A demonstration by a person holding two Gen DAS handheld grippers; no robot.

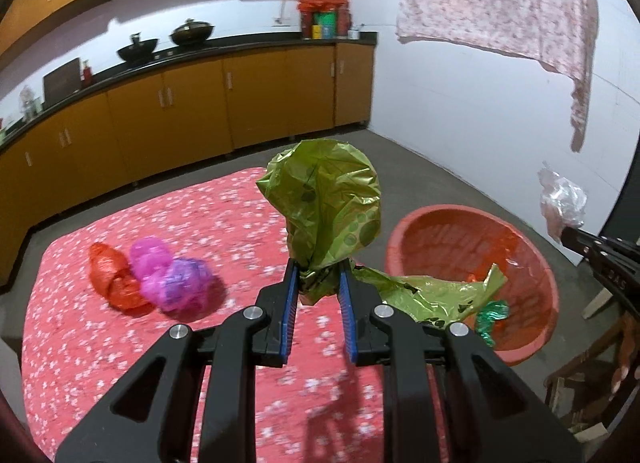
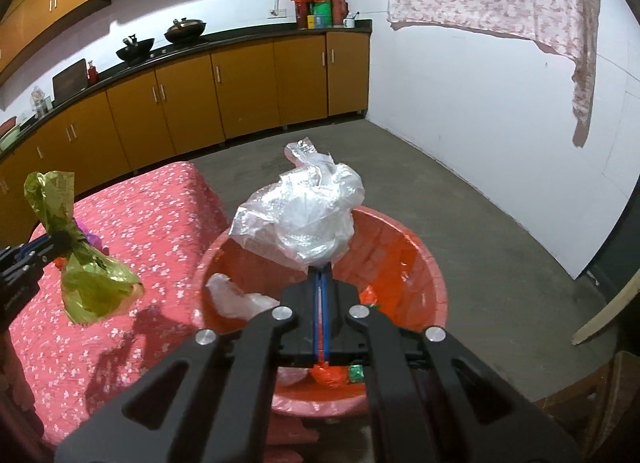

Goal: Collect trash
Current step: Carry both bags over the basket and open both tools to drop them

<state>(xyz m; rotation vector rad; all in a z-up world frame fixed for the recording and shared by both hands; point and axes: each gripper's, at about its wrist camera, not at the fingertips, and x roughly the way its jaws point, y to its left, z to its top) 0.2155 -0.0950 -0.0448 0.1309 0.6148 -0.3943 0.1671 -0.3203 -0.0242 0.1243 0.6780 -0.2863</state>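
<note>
— Trash check: where's the green bag (image 1: 326, 211)?

— Pinched in my left tongs (image 1: 319, 277), above the red cloth (image 1: 120, 343).

— And the clear plastic (image 2: 304, 219)?

— Clamped in my right tongs (image 2: 321, 275), over the red basin (image 2: 432, 283) just beyond them.

My left gripper (image 2: 60, 245) cut off at frame edge, purple bag (image 2: 93, 240) mostly hidden behind green bag (image 2: 94, 283), tub (image 2: 434, 279) bottom behind my fingers

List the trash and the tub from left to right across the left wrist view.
red bag → pink bag → purple bag → green bag in the left gripper → red tub → clear bag in the right gripper
</note>
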